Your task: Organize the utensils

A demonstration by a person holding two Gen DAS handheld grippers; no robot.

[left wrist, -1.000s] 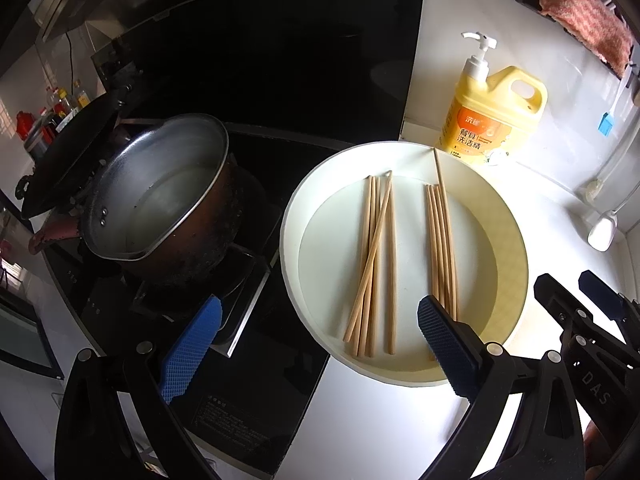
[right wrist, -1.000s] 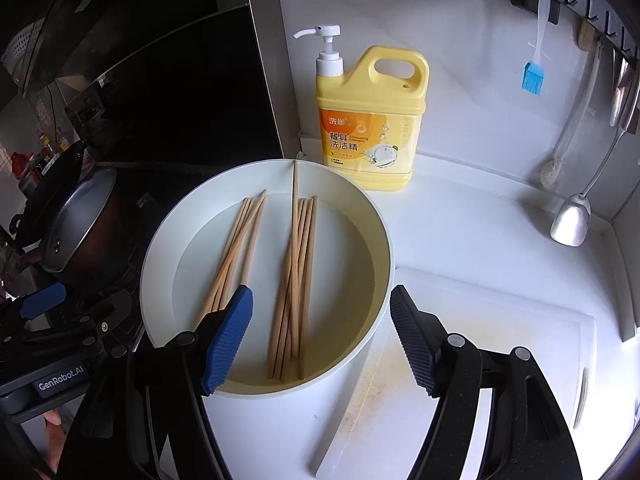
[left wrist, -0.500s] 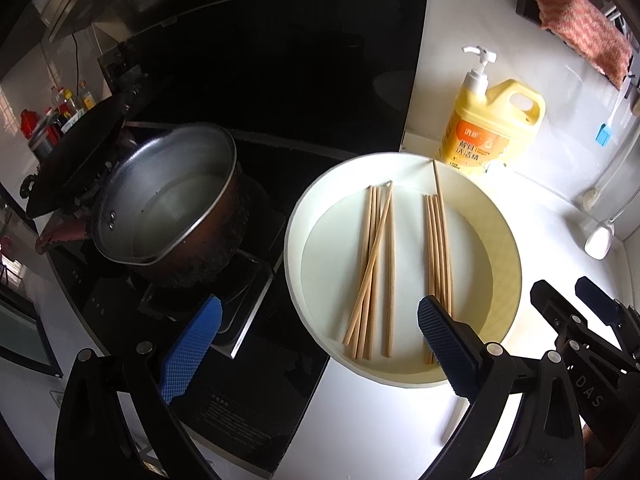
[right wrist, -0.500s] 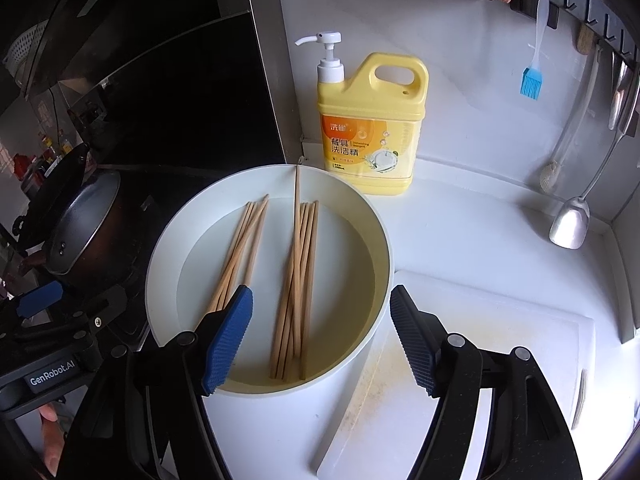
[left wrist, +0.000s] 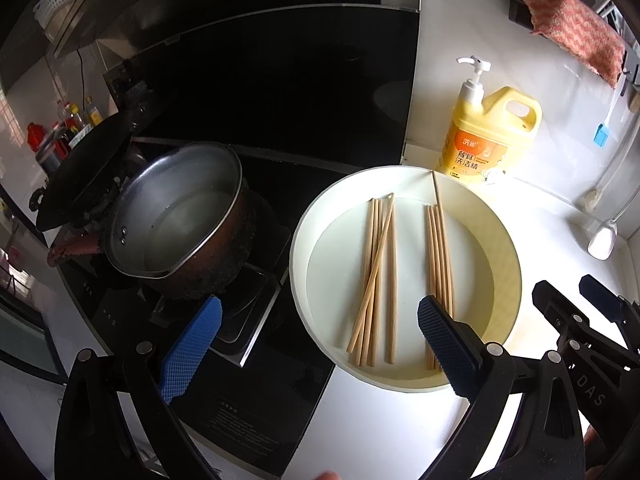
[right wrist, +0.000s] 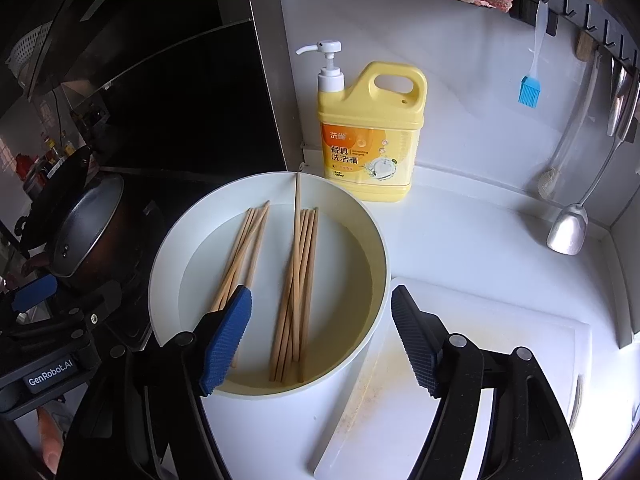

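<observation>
- Both tools are held wide apart and empty: the right tool (right wrist: 320,336) is poised above the near rim of the white basin (right wrist: 362,216), and the left tool (left wrist: 318,346) hangs over the basin's left edge and the stove beside it.
- Nothing is pressed by either pair of pads; the wide stance is judged to be readiness for a pick.
- Two bundles of wooden chopsticks lie flat on the basin floor, well apart from each other: the left bundle (right wrist: 244,248) fanned and crossed, the right bundle (right wrist: 300,280) nearly parallel, with one stick propped up onto the far rim.
- Laid lengthwise toward the tools, their near ends are offered for grasping.
- The right bundle is seen between the right tool's fingers but below them, untouched; the left bundle runs under its left finger (right wrist: 226,344).
- A yellow dish-soap bottle (right wrist: 372,136) stands just behind the basin on the counter (right wrist: 480,232).
</observation>
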